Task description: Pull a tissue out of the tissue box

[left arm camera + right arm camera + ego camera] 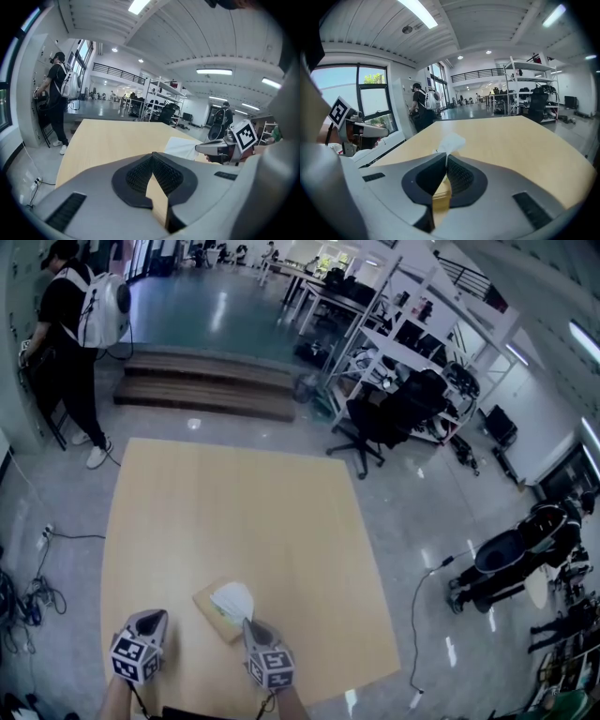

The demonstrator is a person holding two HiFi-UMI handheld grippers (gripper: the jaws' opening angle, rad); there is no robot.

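Note:
The tissue box [210,604] is a tan box lying near the front edge of the wooden table [234,512]. A white tissue [232,598] sticks up out of its top. My right gripper [249,623] is at the box's near right side, shut on the tissue [451,141], which rises from between its fingertips in the right gripper view. Under those jaws a strip of the box [440,193] shows. My left gripper [151,617] hovers left of the box, shut with nothing in it. In the left gripper view the tissue [184,147] and the right gripper [219,148] appear to the right.
A person with a white backpack [82,320] stands at the far left by the wall. Low steps [206,385] lie beyond the table. A black office chair [375,423] and shelving stand at the back right. Cables [28,596] trail on the floor at left.

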